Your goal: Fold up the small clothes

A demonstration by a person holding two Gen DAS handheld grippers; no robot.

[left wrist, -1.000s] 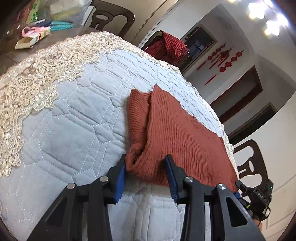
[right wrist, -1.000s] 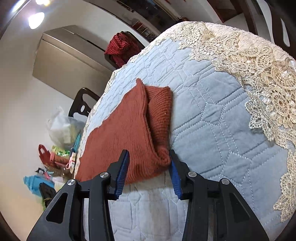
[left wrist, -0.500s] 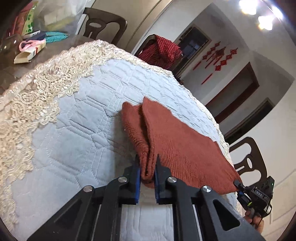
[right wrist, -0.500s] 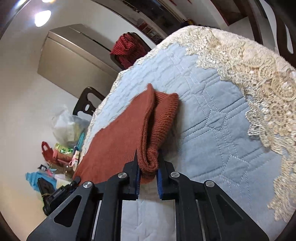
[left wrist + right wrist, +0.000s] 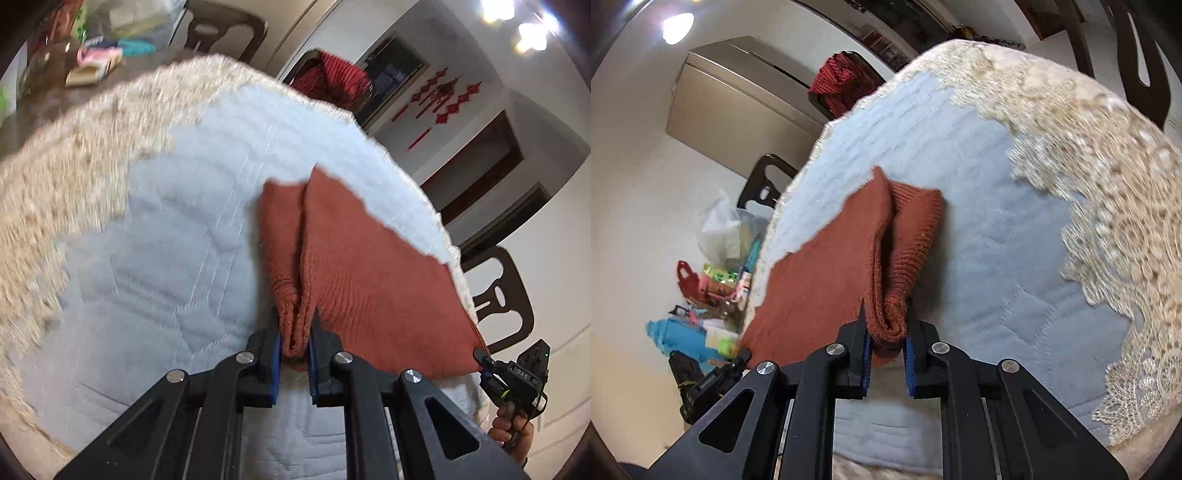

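Left wrist view: my left gripper (image 5: 294, 341) is clamped on a bunched corner of the rust knit garment (image 5: 369, 288), blue pads pressing both sides of the fold.
Garment position: it lies on the quilted surface (image 5: 166, 258), stretching away from me and to the right, its near edge raised off the quilt.
Far corner: my right gripper (image 5: 484, 360) shows small at the garment's other near corner; from this view I cannot tell its grip.
Right wrist view: my right gripper (image 5: 887, 341) is closed on a rolled corner of the garment (image 5: 820, 280), knit wadded between the pads.
Surroundings: lace trim (image 5: 1108, 192) borders the quilt; both views are blurred.
Step in hand: I judge this to be the lift of the near edge, both corners pinched, ready to fold.
Next move: it calls for carrying both corners together over the garment toward its far edge, keeping them level so the fold lands square.
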